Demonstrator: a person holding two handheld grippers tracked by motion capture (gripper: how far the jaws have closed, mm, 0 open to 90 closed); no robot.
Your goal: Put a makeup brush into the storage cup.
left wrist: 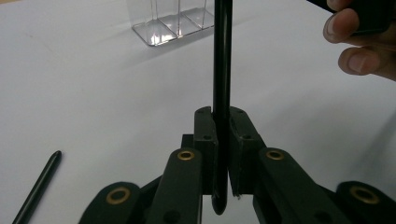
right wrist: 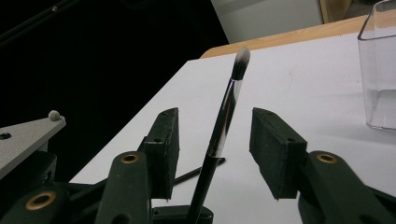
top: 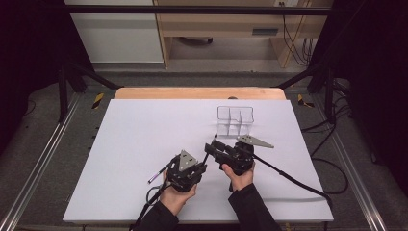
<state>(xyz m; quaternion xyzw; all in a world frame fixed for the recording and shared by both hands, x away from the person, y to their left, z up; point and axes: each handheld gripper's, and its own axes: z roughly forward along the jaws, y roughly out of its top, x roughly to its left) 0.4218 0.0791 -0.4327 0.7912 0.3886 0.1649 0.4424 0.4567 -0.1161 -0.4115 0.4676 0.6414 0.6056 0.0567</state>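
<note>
A makeup brush (right wrist: 223, 116) with a black handle, silver ferrule and pale bristle tip stands tilted between the two grippers. My left gripper (left wrist: 222, 114) is shut on the lower end of the black handle (left wrist: 222, 56). My right gripper (right wrist: 215, 123) is open, with the brush between its pads and a gap on both sides. In the high view both grippers sit close together near the table's front middle, the left gripper (top: 199, 167) just left of the right gripper (top: 215, 146). A clear divided organiser (top: 235, 119) stands just beyond them.
A second thin dark brush (top: 158, 176) lies on the white table (top: 134, 125) to the left of my left hand; it is also in the left gripper view (left wrist: 39, 184). The organiser's clear wall (right wrist: 380, 70) is close on the right. A person's fingers (left wrist: 359, 44) hold the right gripper.
</note>
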